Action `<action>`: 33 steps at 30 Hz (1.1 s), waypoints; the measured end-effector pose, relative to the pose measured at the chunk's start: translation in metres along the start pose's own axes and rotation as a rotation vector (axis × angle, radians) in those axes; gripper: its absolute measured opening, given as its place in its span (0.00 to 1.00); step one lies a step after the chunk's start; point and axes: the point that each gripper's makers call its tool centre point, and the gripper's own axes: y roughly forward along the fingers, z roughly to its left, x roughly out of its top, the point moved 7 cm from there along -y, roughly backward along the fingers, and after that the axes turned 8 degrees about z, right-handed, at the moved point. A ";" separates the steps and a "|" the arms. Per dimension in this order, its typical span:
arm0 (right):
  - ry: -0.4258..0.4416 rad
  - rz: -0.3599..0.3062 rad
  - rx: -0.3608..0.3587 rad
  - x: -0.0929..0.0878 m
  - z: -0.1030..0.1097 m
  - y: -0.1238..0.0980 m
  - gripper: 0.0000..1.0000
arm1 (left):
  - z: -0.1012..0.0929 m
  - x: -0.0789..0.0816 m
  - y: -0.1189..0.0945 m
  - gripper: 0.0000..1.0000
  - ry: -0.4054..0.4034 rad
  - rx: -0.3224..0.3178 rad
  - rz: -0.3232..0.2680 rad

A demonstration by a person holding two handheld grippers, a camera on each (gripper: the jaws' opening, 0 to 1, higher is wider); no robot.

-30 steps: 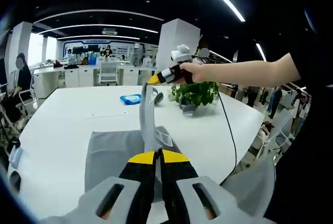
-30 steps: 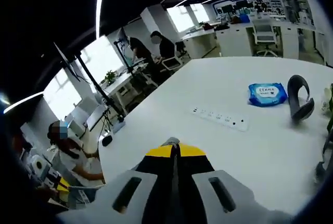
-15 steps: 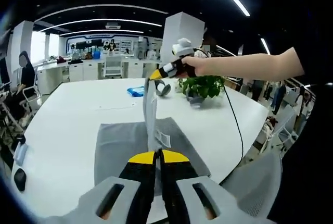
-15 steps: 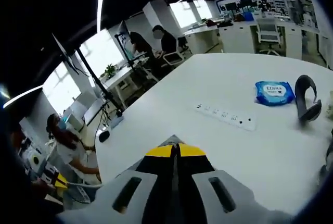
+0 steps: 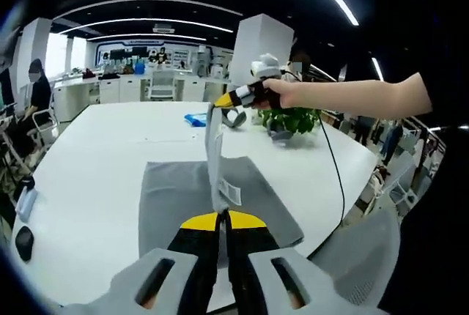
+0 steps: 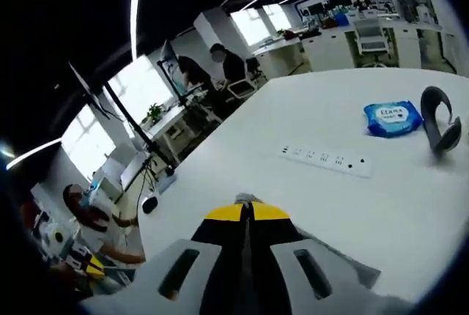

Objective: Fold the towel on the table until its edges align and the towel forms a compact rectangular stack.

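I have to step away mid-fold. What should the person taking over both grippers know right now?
Left gripper: shut on the towel's near corner.
Right gripper: shut on the far corner of the same edge, held high, so that edge hangs as a taut strip between them.
The rest of the towel lies flat on the white table.
Done: one edge lifted. Left: carry it across, lay it edge to edge, then fold again into a compact stack.

bright ceiling strips | window glare | fisheye edge warp | slight blur
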 end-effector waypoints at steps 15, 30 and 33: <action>0.055 -0.111 -0.029 0.002 0.021 -0.024 0.00 | -0.008 0.008 -0.019 0.02 0.033 -0.133 -0.110; 0.050 -0.089 -0.025 0.001 0.035 0.016 0.00 | 0.030 -0.025 -0.014 0.02 0.003 -0.042 -0.066; 0.047 -0.090 -0.030 0.001 0.034 0.023 0.00 | 0.040 -0.029 -0.010 0.02 -0.014 -0.026 -0.056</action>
